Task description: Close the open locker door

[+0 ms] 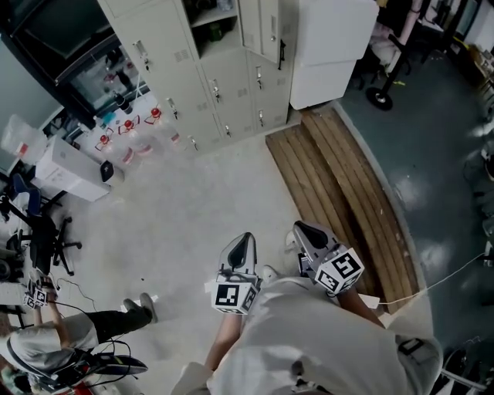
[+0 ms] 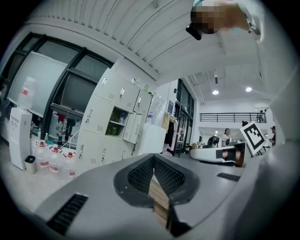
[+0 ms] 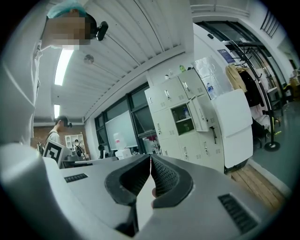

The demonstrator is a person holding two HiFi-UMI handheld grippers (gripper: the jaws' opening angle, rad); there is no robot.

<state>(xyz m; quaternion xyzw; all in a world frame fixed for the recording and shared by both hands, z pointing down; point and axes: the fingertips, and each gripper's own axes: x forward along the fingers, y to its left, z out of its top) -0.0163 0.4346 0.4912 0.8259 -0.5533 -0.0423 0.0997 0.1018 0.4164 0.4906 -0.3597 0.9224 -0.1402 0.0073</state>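
The cream lockers stand far ahead, across the floor. One upper compartment is open, and its door is swung out to the right. The same open door shows in the left gripper view and in the right gripper view. I hold both grippers low, close to my body and well short of the lockers. My left gripper has its jaws shut with nothing between them, tips meeting. My right gripper is likewise shut and empty.
A wooden pallet lies on the floor to the right, below a tall white cabinet. Water bottles and a white box sit left of the lockers. A person sits at the lower left by an office chair.
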